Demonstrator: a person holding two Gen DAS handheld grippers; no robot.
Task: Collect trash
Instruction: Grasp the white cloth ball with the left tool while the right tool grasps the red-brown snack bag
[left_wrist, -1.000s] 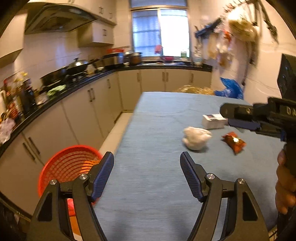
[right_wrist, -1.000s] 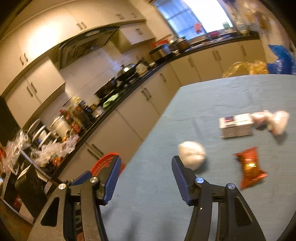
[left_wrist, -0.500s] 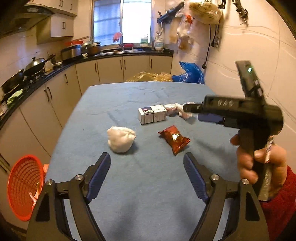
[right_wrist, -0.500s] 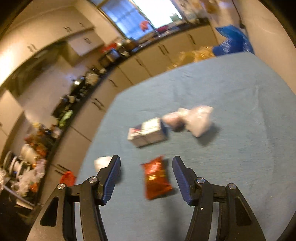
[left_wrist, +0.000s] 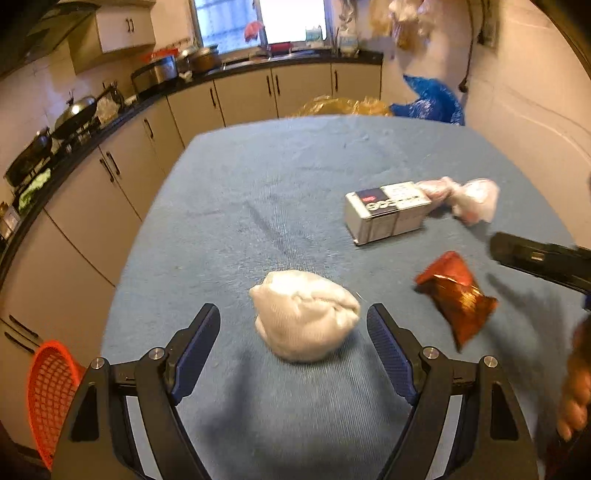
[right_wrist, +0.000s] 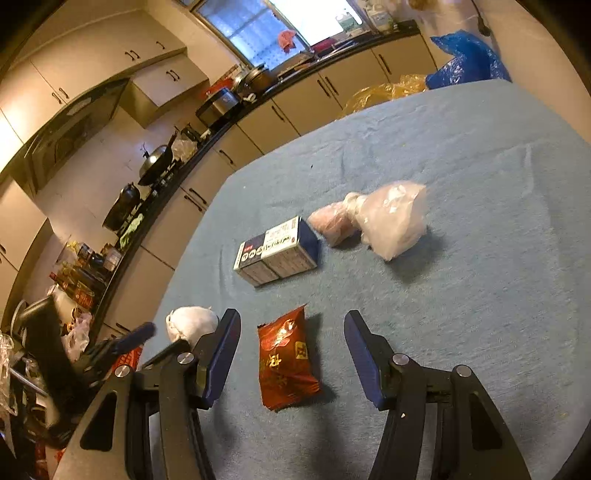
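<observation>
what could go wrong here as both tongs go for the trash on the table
The white wad looks soft and nearly fills the left tongs, so a fingertip could nudge it away instead of straddling it. The red wrapper lies flat between the open right tongs, so they may slide over it. The two tongs work close together and could bump.

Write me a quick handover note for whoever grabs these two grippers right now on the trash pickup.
Left gripper: open, empty, lined up on the white wad.
Right gripper: open, empty, lined up on the red snack wrapper.
Also on the blue table: small box and, next to it, a crumpled plastic bag.
Orange basket sits off the table's left edge.
Done: nothing picked up yet.
Left: grab all four pieces; the basket looks like the place for them.
</observation>
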